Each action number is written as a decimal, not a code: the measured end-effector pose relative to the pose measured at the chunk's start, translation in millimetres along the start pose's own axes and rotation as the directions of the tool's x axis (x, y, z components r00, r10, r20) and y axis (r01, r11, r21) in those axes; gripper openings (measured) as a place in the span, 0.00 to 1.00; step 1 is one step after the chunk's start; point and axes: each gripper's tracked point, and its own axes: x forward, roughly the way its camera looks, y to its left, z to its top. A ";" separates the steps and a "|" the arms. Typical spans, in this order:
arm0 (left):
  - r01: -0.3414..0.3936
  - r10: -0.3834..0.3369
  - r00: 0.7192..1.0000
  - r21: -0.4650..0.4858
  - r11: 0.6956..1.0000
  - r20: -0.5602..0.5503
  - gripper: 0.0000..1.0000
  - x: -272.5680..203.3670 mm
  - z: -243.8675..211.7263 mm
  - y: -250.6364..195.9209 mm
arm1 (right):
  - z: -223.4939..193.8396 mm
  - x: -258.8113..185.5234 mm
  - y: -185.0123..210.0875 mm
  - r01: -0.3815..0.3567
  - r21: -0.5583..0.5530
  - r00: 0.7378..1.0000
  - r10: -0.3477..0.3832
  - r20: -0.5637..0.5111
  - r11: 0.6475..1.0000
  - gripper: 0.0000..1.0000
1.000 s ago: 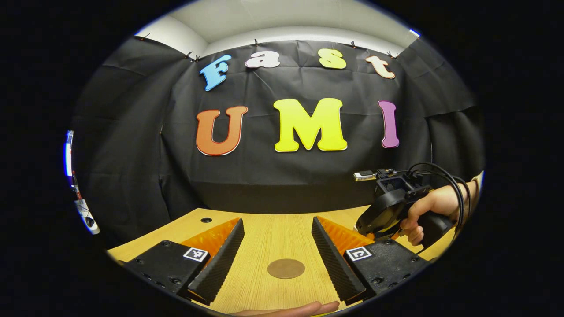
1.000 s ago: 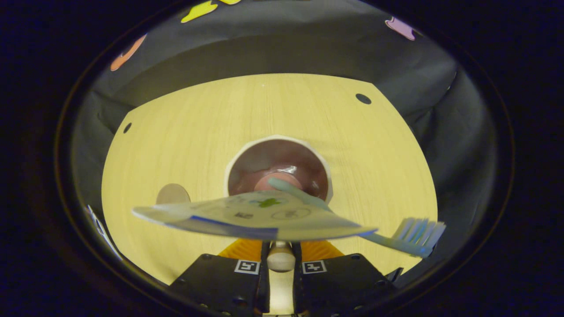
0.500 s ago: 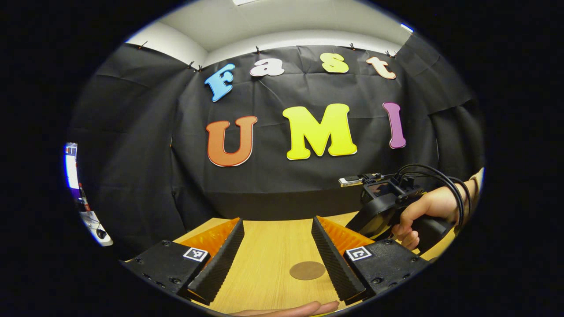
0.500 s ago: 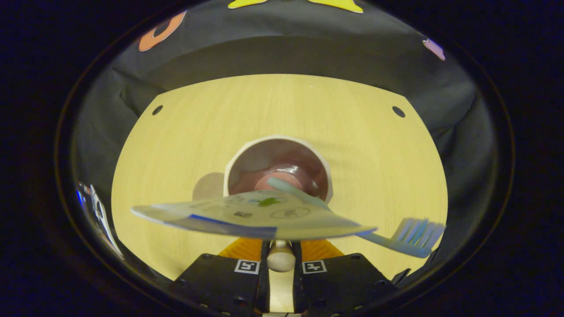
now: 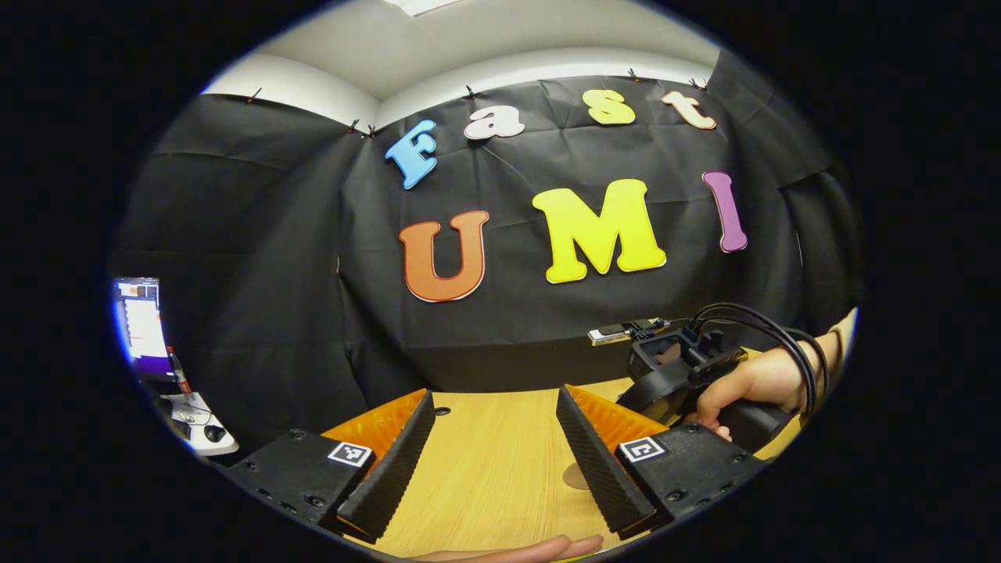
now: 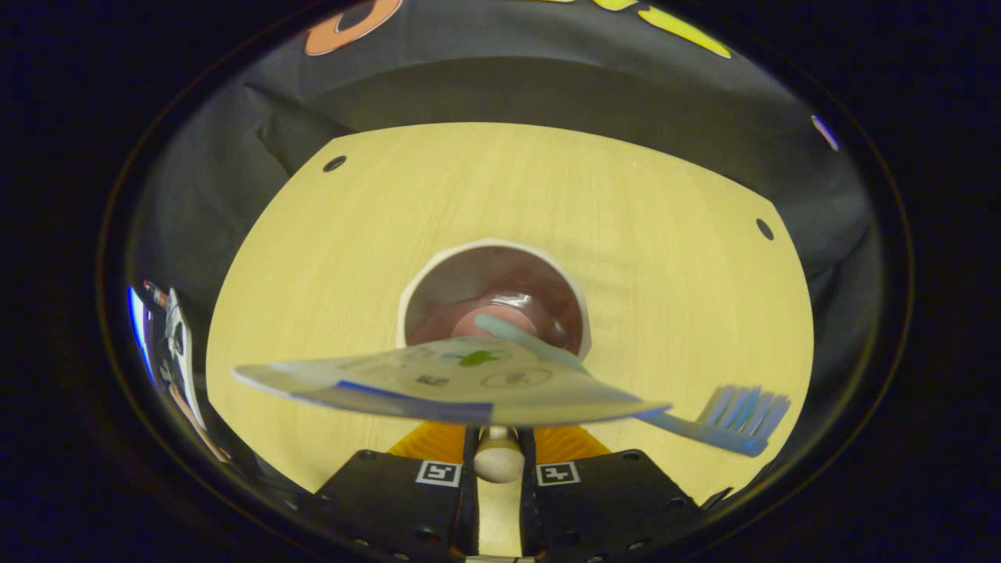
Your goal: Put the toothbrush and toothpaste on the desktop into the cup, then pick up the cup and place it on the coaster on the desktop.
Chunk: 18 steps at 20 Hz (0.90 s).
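My right gripper (image 6: 498,452) is shut on the near wall of a white cup (image 6: 500,281) with a dark red inside, seen from above over the wooden desk (image 6: 547,188). A white toothpaste tube (image 6: 453,379) and a light blue toothbrush (image 6: 739,414) lean out of the cup toward the camera. In the left gripper view, my left gripper (image 5: 491,461) stands open low over the desk with nothing between its fingers. The round brown coaster (image 5: 573,475) peeks out beside its right-hand finger. Farther right, a hand holds the right gripper (image 5: 672,375).
Small round holes sit in the desk's far corners (image 6: 335,163) (image 6: 764,228). Black cloth walls close the desk on three sides. A lit screen (image 5: 141,317) stands off the desk at the left. A fingertip (image 5: 516,550) shows at the left gripper view's bottom edge.
In the right gripper view the coaster slid from left of the cup to behind it as cup and gripper moved sideways. The left gripper view swung, shifting the coaster right behind its finger.
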 end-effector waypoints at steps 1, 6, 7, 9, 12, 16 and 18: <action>-0.005 0.005 1.000 0.008 1.000 0.001 0.99 0.0 -0.8 2.0 | -1.1 3.5 7.0 -0.003 -0.012 1.000 0.003 -0.007 1.000 0.20; -0.008 0.008 1.000 0.011 1.000 -0.005 0.99 2.3 -3.7 2.4 | -4.2 19.4 14.4 0.000 -0.030 0.999 -0.001 -0.038 1.000 0.20; -0.006 0.006 1.000 0.009 1.000 -0.004 0.99 1.9 -2.6 1.6 | -4.1 19.5 14.4 0.013 -0.035 0.999 -0.014 -0.037 0.999 0.20; 0.004 -0.004 1.000 0.002 1.000 0.002 0.99 2.4 -2.7 -0.9 | -1.2 19.5 17.4 0.031 -0.058 0.999 -0.032 -0.018 0.998 0.20; 0.009 -0.009 1.000 -0.003 1.000 0.001 0.99 3.2 -3.5 -4.5 | -2.2 18.4 17.2 0.032 -0.071 0.999 -0.034 -0.020 0.997 0.17; 0.017 -0.017 1.000 -0.008 1.000 0.007 0.99 4.0 -2.4 -8.0 | -1.0 18.7 15.8 0.024 -0.052 1.000 -0.025 -0.018 0.998 0.22; 0.019 -0.019 1.000 -0.009 1.000 0.002 0.99 2.8 -1.9 -9.2 | -1.9 18.5 18.8 -0.009 -0.029 1.000 0.009 -0.019 1.000 0.25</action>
